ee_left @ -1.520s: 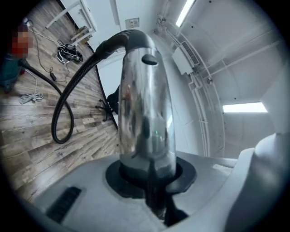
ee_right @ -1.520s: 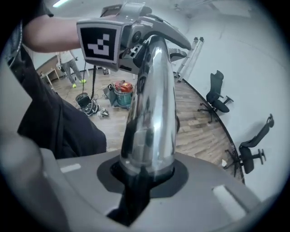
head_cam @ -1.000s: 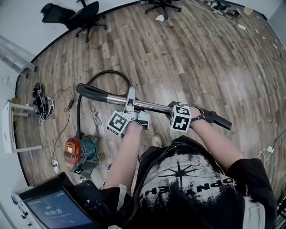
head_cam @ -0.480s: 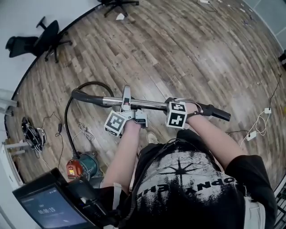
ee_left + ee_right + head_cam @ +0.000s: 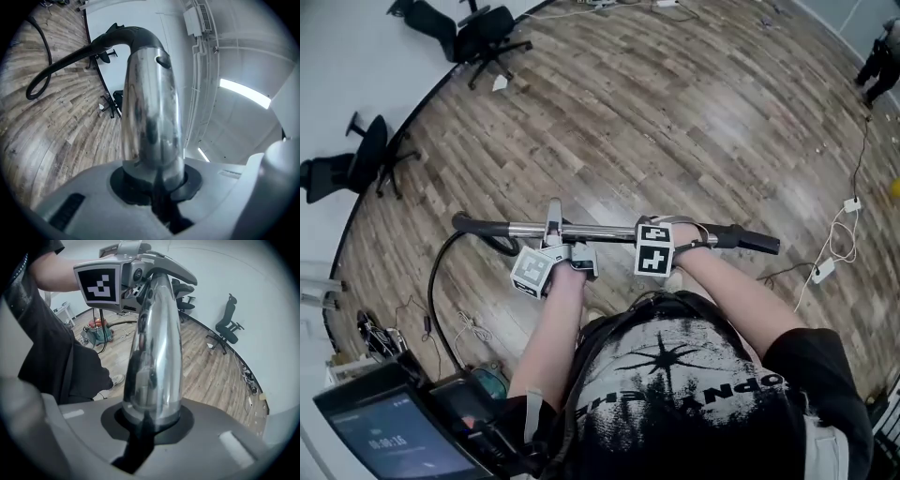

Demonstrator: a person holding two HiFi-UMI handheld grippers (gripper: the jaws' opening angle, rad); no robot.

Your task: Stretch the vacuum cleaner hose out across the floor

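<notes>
vacuum cleaner hose (image 5: 434,274) being drawn out over the floor (image 5: 675,122) by its metal wand (image 5: 598,231)

both grippers are clamping the wand, which is being held level in front of the person. the left gripper (image 5: 553,228) is gripping near the hose end, jaws snug round the shiny tube. the right gripper (image 5: 668,230) is gripping nearer the black handle (image 5: 750,241), its jaws having just been closing and now pressing on the tube too. two spaced grips are probably keeping the wand from twisting under the pull. the hose is hanging off the wand's left end and curving along the floor toward the vacuum cleaner body (image 5: 96,329), so the stretching is looking only partly done.
</notes>
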